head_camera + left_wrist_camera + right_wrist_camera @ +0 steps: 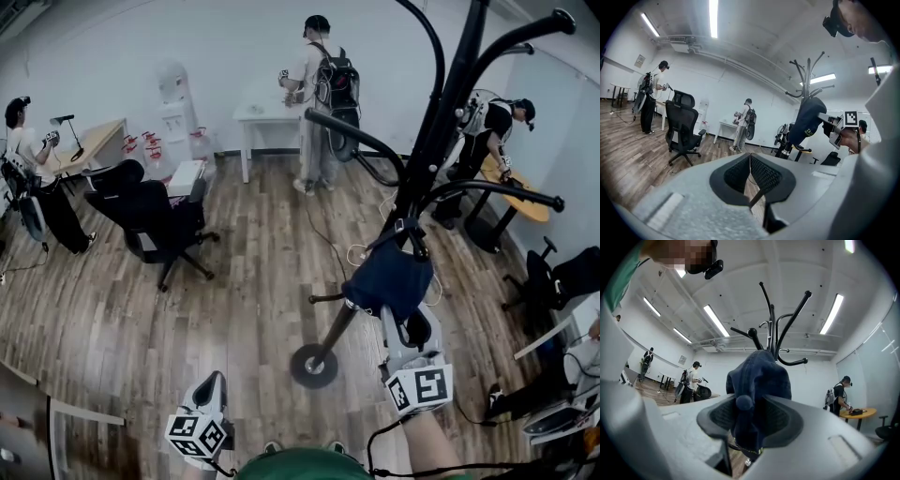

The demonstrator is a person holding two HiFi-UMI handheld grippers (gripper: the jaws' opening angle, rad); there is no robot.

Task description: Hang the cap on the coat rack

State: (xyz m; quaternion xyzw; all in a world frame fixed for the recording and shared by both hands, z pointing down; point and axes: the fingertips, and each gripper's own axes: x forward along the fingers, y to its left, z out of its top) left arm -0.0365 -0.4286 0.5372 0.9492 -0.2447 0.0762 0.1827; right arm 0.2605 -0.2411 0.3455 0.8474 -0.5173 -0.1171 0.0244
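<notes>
A dark blue cap (389, 277) hangs on a low hook of the black coat rack (441, 122), just right of its pole. My right gripper (405, 319) sits directly beneath the cap and points up into it. In the right gripper view the cap (759, 376) droops between the spread jaws of that gripper (750, 416), and the pads do not press on it; the rack's arms (773, 329) rise behind. My left gripper (214, 380) is low at the left, away from the rack, shut with nothing in it (750, 161). From there the cap (808, 117) shows on the rack.
The rack's round base (314, 366) rests on the wood floor by my feet. A black office chair (150, 220) stands to the left. A person stands at a white table (267, 112) at the back, others sit or stand at both sides. Cables (352, 253) lie on the floor.
</notes>
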